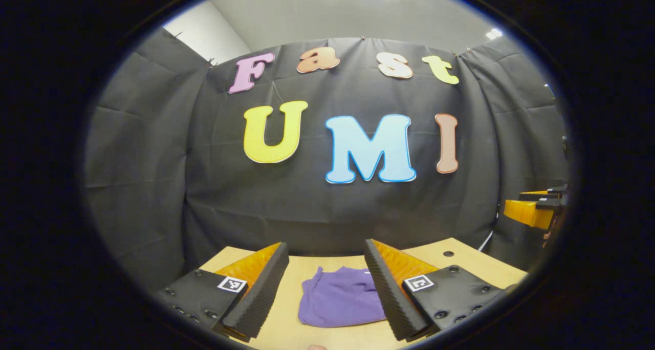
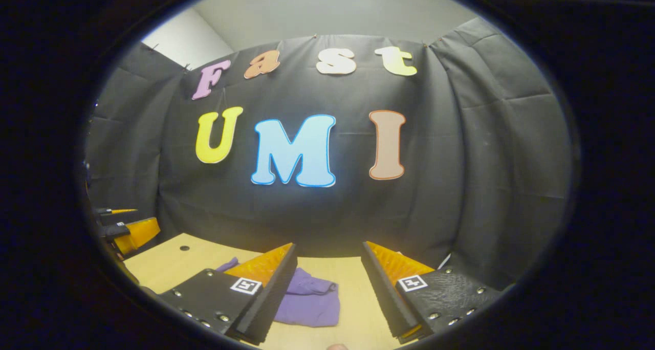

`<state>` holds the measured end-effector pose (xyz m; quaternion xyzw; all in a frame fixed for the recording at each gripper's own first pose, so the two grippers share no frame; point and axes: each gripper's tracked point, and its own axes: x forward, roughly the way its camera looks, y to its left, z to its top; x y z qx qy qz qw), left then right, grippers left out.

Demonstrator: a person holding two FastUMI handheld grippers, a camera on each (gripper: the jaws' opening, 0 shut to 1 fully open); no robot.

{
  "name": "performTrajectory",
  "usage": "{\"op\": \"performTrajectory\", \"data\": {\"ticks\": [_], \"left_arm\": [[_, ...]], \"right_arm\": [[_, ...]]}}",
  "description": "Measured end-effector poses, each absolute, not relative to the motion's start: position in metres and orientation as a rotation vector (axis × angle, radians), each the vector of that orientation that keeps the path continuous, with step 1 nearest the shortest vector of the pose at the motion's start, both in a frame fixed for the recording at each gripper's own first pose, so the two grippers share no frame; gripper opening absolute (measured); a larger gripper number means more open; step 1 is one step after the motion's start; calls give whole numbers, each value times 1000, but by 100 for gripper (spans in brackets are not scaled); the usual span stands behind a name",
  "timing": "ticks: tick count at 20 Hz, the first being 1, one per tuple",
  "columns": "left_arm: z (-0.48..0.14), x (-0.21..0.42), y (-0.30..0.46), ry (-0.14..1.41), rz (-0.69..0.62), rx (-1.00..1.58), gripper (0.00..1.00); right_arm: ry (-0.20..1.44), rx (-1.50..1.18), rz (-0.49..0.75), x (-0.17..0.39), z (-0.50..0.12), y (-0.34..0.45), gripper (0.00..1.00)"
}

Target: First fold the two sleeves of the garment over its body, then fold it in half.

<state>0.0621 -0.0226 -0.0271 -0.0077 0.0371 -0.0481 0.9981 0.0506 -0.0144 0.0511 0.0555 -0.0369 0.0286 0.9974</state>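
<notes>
— At the bottom centre of the left gripper view: purple garment (image 1: 340, 299), lying bunched on the wooden table (image 1: 460, 260), between the two fingers of the left gripper (image 1: 326, 255) and well below them. Jaws wide apart, nothing held, no touch with the cloth.

— And in the right gripper view?

— Lower centre there too, but shifted to the left of the frame: garment (image 2: 309, 303) half hidden behind the left finger, table (image 2: 169, 260) bare to the right of the cloth. Right gripper (image 2: 329, 255) also spread wide, empty, raised above the surface.

— So which one nearer to the cloth?

— Probably the left one: garment almost centred in its gap, straight ahead and down. For the right one, off axis, toward the frame's lower left. Near the left edge of that same view, at mid height, the other gripper, hovering over the table edge.

— Long axis of the garment?

— Hard to tell. Crumpled into a lump, sleeves not clearly separate; only a small tongue of cloth sticking out at its upper left in the right gripper view, maybe a sleeve, maybe not.

— Stage of the task, then?

— Seemingly the very beginning: no neat fold visible. Likely need: descend forward, find a sleeve, perhaps first spread the cloth flat.
</notes>
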Motion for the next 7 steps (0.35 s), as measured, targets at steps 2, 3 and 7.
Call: {"op": "performTrajectory", "data": {"ticks": [2,3,7], "left_arm": [[-26,60,-22,71,-104,-19,93],[-26,59,-23,71,-113,-22,93],[-26,47,-23,66,-134,-18,93]], "right_arm": [[-77,110,44,46,53,-16,80],[-76,113,39,44,53,-17,82],[-69,122,19,32,54,-20,80]]}}
